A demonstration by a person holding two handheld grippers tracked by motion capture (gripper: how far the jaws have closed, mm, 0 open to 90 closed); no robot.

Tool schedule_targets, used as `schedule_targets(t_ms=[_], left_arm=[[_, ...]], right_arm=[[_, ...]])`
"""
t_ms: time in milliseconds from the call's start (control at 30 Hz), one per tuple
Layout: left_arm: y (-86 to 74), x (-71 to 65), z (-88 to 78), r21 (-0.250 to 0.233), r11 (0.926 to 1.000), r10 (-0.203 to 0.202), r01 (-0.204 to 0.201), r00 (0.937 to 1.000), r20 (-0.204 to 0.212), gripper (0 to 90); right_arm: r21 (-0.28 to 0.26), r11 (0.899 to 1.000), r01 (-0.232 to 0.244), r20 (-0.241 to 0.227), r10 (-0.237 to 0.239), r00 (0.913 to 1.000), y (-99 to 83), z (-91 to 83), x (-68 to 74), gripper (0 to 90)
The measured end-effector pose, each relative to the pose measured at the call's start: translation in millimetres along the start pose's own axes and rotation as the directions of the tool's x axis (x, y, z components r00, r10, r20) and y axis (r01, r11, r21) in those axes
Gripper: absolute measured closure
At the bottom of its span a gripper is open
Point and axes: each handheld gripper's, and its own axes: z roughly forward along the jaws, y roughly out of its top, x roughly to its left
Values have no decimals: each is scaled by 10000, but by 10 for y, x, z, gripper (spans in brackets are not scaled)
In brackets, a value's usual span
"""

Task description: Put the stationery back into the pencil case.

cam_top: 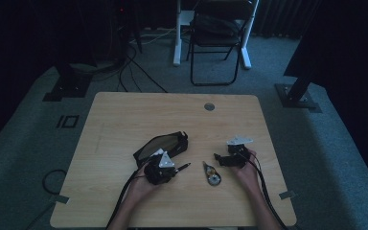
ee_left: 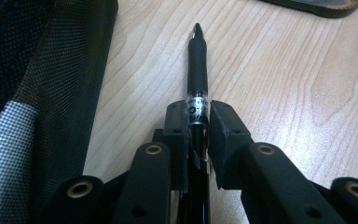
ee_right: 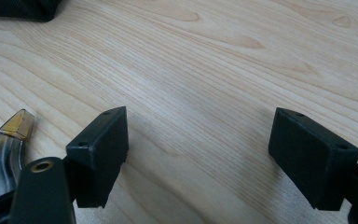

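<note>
Pen [ee_left: 197,60], black with a clear labelled band, sits pinched between the 2 jaws of the left gripper [ee_left: 196,114], its long axis running straight out along the jaws toward the top of the left gripper view, tip leading and low over the wooden table [cam_top: 124,115]. In the high view the left gripper [cam_top: 159,168] sits at lower centre and the pen [cam_top: 183,166] points right, toward the correction tape dispenser [cam_top: 212,174] lying apart from it. A black mesh pencil case [cam_top: 162,145] lies open just behind the left gripper, nearer it than the right gripper [cam_top: 219,157], whose jaws stand wide apart over bare wood, holding nothing. The dispenser's amber tip [ee_right: 18,122] shows at lower left of the right gripper view.
</note>
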Motion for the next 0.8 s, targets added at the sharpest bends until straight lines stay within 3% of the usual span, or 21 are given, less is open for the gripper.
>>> schedule_targets(t_ms=[267,433,800], left_arm=[[-43,22,0,-275,9992,-302,305,9995,107,740],[-47,41,-1,-296,9986,-429,433,9990,151,786],[-34,19,-2,-249,9990,-382,383,9993,39,797]], right_arm=[[-3,10000,7,3,-7,10000,0,0,0,201],[6,10000,29,-22,-29,10000,0,0,1,201],[6,10000,26,-24,-26,10000,0,0,1,201]])
